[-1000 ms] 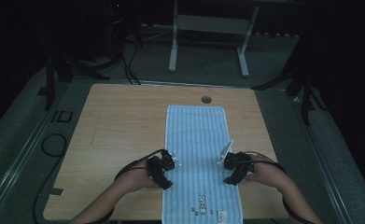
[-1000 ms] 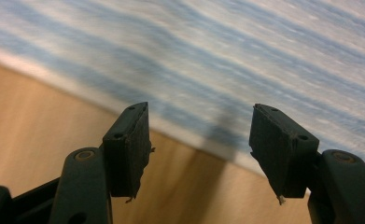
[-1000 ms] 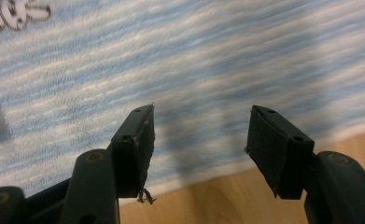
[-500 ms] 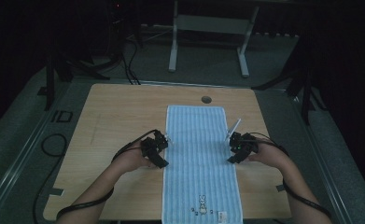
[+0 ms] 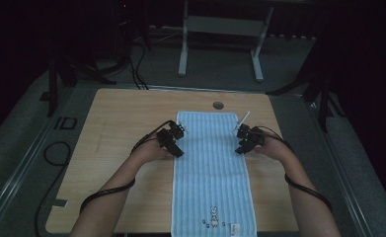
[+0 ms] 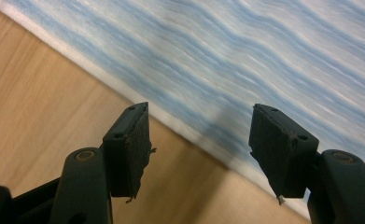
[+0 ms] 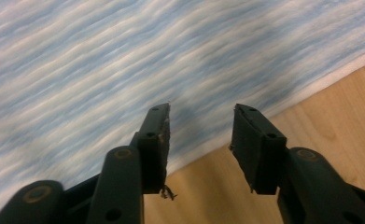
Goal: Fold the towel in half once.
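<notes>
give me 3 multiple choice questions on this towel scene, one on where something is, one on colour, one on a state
1. Where does the left gripper sit relative to the towel?
A. at its left long edge
B. at its near short end
C. far off by the table's left edge

2. What colour is the towel?
A. plain red
B. light blue with white stripes
C. dark green

3. How does the towel lie on the table?
A. rolled into a tube
B. folded in half
C. spread out flat, full length

Answers:
1. A: in the high view it sits at the towel's left edge, and the left gripper view has the white hem running between its jaws.
2. B: both gripper views show blue and white stripes.
3. C: the high view shows one long flat strip from the far end to the rabbit print at the near end.
</notes>
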The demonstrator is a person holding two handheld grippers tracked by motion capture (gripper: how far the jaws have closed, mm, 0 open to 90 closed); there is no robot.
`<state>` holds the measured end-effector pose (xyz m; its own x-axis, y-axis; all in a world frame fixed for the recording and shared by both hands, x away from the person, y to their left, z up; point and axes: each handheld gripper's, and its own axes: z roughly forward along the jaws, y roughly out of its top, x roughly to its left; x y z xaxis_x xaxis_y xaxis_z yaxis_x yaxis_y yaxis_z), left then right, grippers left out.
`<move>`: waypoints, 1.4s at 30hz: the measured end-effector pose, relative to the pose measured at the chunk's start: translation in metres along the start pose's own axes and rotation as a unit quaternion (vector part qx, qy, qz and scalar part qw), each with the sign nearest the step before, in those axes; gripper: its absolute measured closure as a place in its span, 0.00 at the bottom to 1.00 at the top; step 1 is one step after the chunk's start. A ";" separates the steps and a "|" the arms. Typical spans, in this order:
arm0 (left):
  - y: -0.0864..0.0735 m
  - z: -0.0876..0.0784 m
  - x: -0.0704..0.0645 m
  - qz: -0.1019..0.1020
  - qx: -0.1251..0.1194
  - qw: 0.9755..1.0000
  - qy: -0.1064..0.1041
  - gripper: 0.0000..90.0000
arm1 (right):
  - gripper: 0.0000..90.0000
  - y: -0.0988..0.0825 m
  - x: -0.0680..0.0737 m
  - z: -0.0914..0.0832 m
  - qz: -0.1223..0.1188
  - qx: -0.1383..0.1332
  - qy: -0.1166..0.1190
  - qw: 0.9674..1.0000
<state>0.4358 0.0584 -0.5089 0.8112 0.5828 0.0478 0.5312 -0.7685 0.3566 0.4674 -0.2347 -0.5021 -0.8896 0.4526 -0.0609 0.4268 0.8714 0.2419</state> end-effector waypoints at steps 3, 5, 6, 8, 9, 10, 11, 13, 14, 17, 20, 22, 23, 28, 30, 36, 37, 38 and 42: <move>0.004 0.008 0.003 0.003 0.006 1.000 -0.001 0.43 | 0.68 0.004 -0.007 0.006 0.014 0.001 -0.011 1.000; 0.005 0.013 0.005 0.007 0.017 1.000 -0.001 0.45 | 0.69 0.005 -0.011 0.009 0.023 0.008 -0.012 1.000; 0.004 0.018 0.006 -0.001 0.022 1.000 -0.004 0.45 | 0.70 0.005 -0.013 0.012 0.028 0.014 -0.009 0.999; 0.001 0.019 0.008 -0.016 0.004 1.000 -0.024 0.48 | 0.72 0.004 -0.015 0.017 0.032 0.034 0.000 0.999; -0.001 0.018 0.007 -0.015 -0.001 1.000 -0.024 0.50 | 0.75 0.003 -0.016 0.016 0.038 0.031 0.007 0.999; -0.002 0.018 0.007 -0.014 -0.005 1.000 -0.024 0.51 | 0.78 0.003 -0.016 0.016 0.039 0.029 0.011 0.999; -0.002 0.018 0.007 -0.014 -0.005 1.000 -0.024 0.55 | 0.78 0.003 -0.016 0.016 0.039 0.029 0.011 0.999; -0.002 0.016 0.003 -0.003 -0.007 0.999 -0.034 0.68 | 0.93 0.001 -0.015 0.016 0.037 0.023 0.024 0.999; -0.001 0.016 0.002 0.001 -0.003 0.999 -0.038 0.74 | 0.95 0.001 -0.014 0.016 0.034 0.025 0.024 0.999; 0.001 0.015 -0.001 0.012 0.007 0.999 -0.035 0.90 | 0.96 0.002 -0.009 0.015 0.024 0.032 0.016 0.999; 0.001 0.009 -0.001 0.011 0.001 0.999 -0.032 0.94 | 0.97 -0.002 -0.006 0.010 0.024 0.018 0.011 1.000; -0.001 0.003 -0.001 0.008 -0.011 1.000 -0.026 0.94 | 0.96 -0.005 -0.006 0.001 0.026 0.003 0.005 1.000; -0.002 0.000 -0.001 0.005 -0.015 0.999 -0.027 0.94 | 0.96 -0.007 -0.005 -0.005 0.026 -0.006 0.003 1.000; -0.008 -0.022 -0.016 0.013 -0.038 0.999 -0.008 0.94 | 0.96 -0.016 0.014 -0.031 0.010 -0.029 -0.009 0.999; -0.012 -0.032 -0.025 0.024 -0.045 0.999 0.005 0.94 | 0.96 -0.022 0.025 -0.039 0.001 -0.038 -0.018 0.999; -0.032 -0.060 -0.058 0.032 -0.068 0.997 0.008 0.94 | 0.96 -0.039 0.055 -0.054 -0.018 -0.058 -0.021 0.998; -0.036 -0.064 -0.063 0.036 -0.069 0.997 0.005 0.93 | 0.96 -0.042 0.060 -0.055 -0.020 -0.059 -0.019 0.998; -0.036 -0.064 -0.063 0.036 -0.069 0.997 0.005 0.93 | 0.96 -0.042 0.060 -0.055 -0.020 -0.059 -0.019 0.998; -0.056 -0.069 -0.087 0.064 -0.040 0.997 -0.025 0.89 | 0.96 -0.054 0.088 -0.058 -0.038 -0.065 -0.013 0.997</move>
<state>0.3189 0.0687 -0.4689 0.8836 0.4655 0.0511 0.4026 -0.8109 0.4246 0.3566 -0.2528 -0.4642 -0.9132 0.3927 -0.1092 0.3322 0.8723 0.3588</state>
